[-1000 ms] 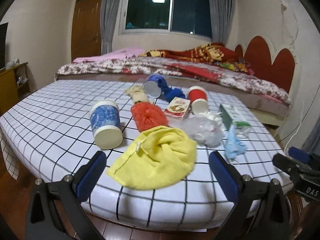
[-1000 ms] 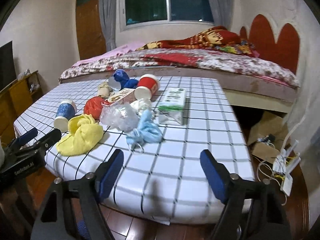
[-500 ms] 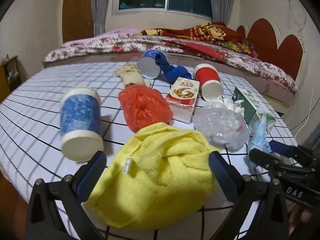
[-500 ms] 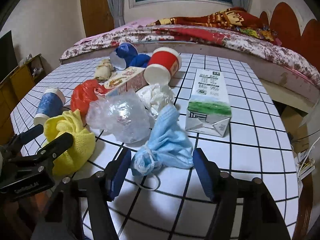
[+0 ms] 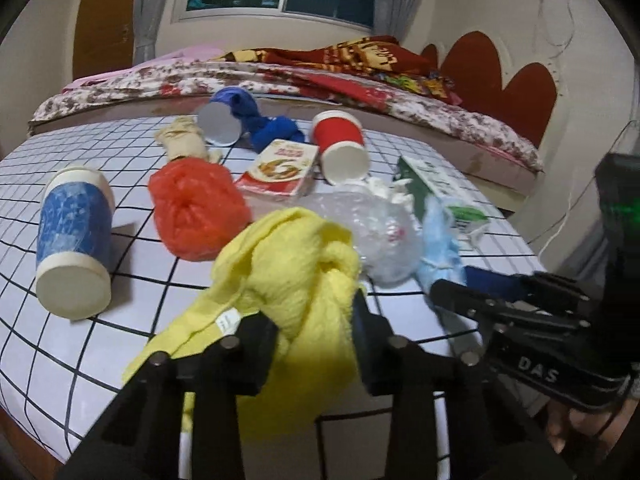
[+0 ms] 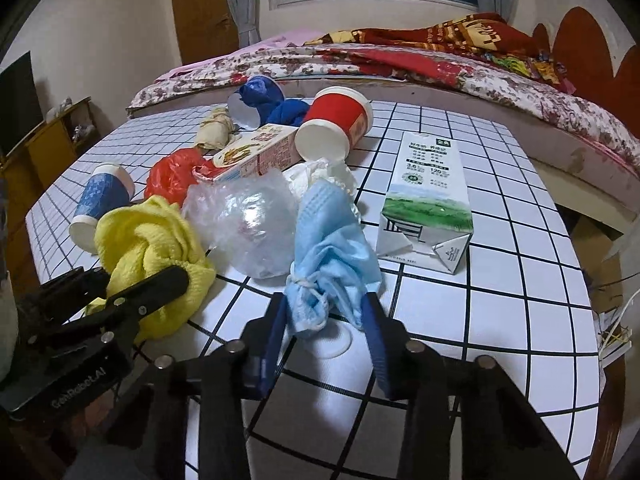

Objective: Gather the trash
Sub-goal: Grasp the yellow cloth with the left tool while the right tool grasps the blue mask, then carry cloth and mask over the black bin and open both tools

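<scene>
left wrist view: both grippers clamped on soft trash

left wrist view shows my left gripper with its jaws just closed in on the yellow cloth; the cloth bulges up between the pads and spills below them, so i read it as grasped. just beyond the gripper and to its left lies the red plastic bag, and further left a blue paper cup on its side. ahead and slightly right of the jaws sits the crumpled clear plastic, touching the cloth. beyond that i see the snack box, the red paper cup tipped over with its mouth toward me, and a second blue cup with blue cloth beside it. a beige wad lies far left of those.

from the right wrist view, my right gripper has also just closed its jaws, and the pads pinch the light blue face mask, which stands bunched up between them; its ear loop lies on the checked tablecloth just under the jaws. to the right of this gripper the milk carton lies flat, apart from the mask. white tissue sits just beyond the mask. the left gripper shows at the far left, clenched on the yellow cloth.
</scene>
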Available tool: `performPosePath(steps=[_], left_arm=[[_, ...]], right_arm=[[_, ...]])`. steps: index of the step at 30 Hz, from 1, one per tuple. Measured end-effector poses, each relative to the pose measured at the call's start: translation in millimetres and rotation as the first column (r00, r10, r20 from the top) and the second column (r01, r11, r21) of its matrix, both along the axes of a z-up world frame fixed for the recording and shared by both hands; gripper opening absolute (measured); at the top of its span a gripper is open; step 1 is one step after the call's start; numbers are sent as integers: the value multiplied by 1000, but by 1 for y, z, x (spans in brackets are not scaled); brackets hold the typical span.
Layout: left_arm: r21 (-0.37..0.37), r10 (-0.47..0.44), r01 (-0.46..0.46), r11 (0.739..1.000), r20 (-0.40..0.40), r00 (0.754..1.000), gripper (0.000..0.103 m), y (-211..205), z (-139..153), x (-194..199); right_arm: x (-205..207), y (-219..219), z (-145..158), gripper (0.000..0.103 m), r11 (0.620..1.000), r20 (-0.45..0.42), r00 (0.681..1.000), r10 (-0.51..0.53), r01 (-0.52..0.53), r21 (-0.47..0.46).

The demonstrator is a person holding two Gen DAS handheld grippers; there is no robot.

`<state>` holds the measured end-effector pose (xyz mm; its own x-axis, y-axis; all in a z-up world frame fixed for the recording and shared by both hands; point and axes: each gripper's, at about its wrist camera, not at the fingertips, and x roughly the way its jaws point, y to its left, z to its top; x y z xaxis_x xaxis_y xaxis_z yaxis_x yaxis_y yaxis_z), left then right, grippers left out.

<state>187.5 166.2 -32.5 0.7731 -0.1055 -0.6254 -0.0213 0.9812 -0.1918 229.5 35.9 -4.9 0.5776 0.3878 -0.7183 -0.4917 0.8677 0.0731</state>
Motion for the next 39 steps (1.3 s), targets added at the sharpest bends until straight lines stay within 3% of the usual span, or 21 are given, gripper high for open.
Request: performPosePath(steps=[1, 6, 11, 17, 25, 33, 39], left_arm=[[-3, -4, 4, 1000, 7, 1000, 33, -1, 3, -3], [17, -18, 18, 1000, 38, 999, 33, -6, 17, -15], [48, -40, 37, 998, 76, 996, 33, -17, 31, -32], [32, -71, 68, 997, 92, 993, 33, -32, 40, -46], [27, -160, 158, 987, 132, 978, 33, -72, 52, -66], [33, -292, 291, 956, 126, 948, 33, -139, 50, -77], [33, -415, 414, 910, 104, 904, 33, -205, 45, -86]], right_arm=[[-1, -2, 1, 20, 1000, -5, 1000, 9, -9, 11], [-20, -13, 16, 13, 999, 42, 999, 17, -19, 45], [-46, -30, 39, 13, 998, 105, 994, 27, -33, 59], [-69, -61, 61, 13, 995, 136, 991, -4, -9, 97], [-112, -133, 77, 13, 993, 194, 977, -92, 77, 85], [-141, -223, 58, 13, 968, 150, 959, -241, 225, 116], [-159, -283, 43, 13, 940, 98, 940, -326, 312, 138]])
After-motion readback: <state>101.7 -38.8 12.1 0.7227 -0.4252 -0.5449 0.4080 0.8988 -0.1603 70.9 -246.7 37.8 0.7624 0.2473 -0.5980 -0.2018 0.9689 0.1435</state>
